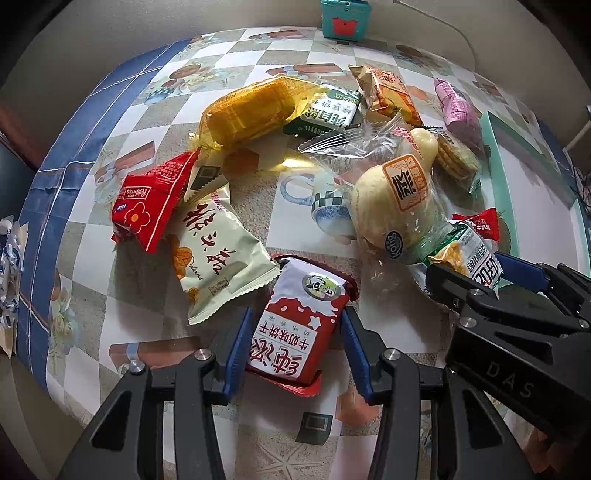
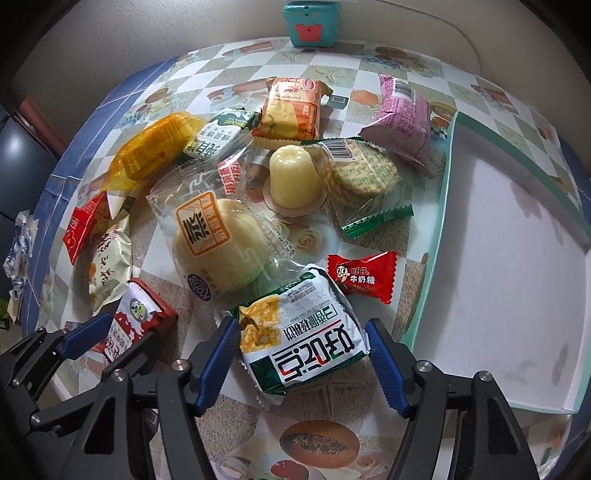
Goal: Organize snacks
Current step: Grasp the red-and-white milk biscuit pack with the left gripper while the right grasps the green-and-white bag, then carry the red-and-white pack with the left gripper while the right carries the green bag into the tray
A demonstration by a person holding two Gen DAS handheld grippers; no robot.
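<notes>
two tongs down on two packets, box open at the right

while we look down along both tongs, the snacks lie in a loose heap on the checked tablecloth [image 1: 236, 48]. our left gripper [image 1: 295, 350] has its blue pads tight on the sides of the red and white biscuit packet [image 1: 299, 317], so it is holding that. our right gripper [image 2: 301, 362] straddles the green and white packet [image 2: 303, 343]; its left pad touches the wrapper, but a gap shows at its right pad, so the packet sits between its pads without being pinched.

for room, the bare cloth in front of the tongs is free, and the near table edge lies just under them. the heap crowds the middle: the bun in clear wrap [image 2: 218, 247] touches the green and white packet, and the cream packet [image 1: 218, 243] lies just beside the biscuit packet.

only the right view shows the shallow white box [image 2: 517, 288] with its teal rim, open and just right of the right gripper, along with the small red candy [image 2: 364, 277] near that rim. the left view shows only a sliver of the box. both views show the teal tin [image 1: 343, 18] at the far edge.
</notes>
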